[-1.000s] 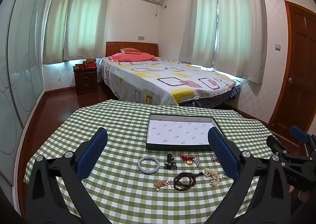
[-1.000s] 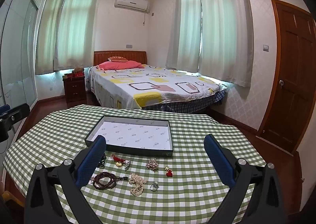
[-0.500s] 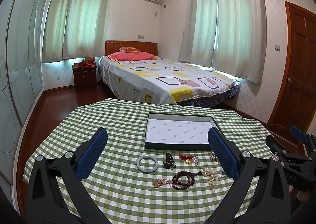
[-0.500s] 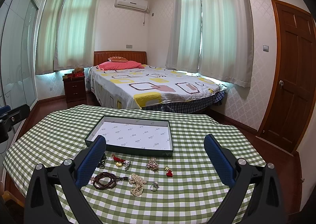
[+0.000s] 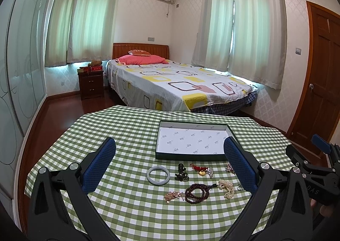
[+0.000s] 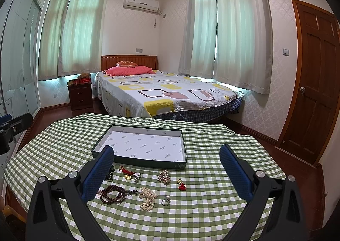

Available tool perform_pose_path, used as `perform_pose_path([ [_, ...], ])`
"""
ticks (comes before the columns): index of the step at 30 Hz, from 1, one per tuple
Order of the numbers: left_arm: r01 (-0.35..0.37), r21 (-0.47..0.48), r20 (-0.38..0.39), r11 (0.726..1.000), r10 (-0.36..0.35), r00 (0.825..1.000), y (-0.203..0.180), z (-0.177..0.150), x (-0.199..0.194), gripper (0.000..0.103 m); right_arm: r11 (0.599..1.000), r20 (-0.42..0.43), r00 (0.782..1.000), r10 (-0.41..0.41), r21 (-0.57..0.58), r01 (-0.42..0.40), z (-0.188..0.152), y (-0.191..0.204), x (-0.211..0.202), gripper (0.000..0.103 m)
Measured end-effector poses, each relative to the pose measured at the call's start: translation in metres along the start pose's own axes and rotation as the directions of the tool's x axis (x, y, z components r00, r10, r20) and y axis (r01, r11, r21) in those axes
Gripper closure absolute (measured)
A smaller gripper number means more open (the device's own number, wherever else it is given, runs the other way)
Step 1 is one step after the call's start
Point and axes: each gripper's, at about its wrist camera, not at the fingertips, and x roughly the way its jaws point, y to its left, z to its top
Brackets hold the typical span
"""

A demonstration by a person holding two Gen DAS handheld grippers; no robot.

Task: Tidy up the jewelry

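A dark green tray with white lining sits on a green checked tablecloth. In front of it lie a pale jade bangle, a dark pendant, a red-corded gold charm, dark wooden beads, a pearl strand, a gold chain, a brooch, a red charm and a ring. My left gripper is open and empty above the jewelry. My right gripper is open and empty too.
The table has rounded edges falling off to a dark wood floor. A bed stands behind it, a nightstand at the back left, a door on the right. The right gripper's body shows at the left view's right edge.
The left wrist view has shifted slightly, the jewelry and tray sitting a little higher in frame. The right gripper has barely moved. Both stay open.
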Motion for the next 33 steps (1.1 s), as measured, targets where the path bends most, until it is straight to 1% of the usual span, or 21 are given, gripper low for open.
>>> perform_pose_path([
  [25,0.0,0.005,-0.007,1.0,0.0,1.0,-0.0054,-0.002,-0.0025,0.004,1.0,0.001,1.0,0.001,0.0,-0.001,-0.0009,-0.0001,-0.0007,0.006],
  [33,0.001,0.01,-0.019,1.0,-0.001,1.0,-0.0035,-0.0048,0.0024,0.004,1.0,-0.003,1.0,0.002,0.002,-0.002,-0.0015,-0.0005,0.0001,0.006],
])
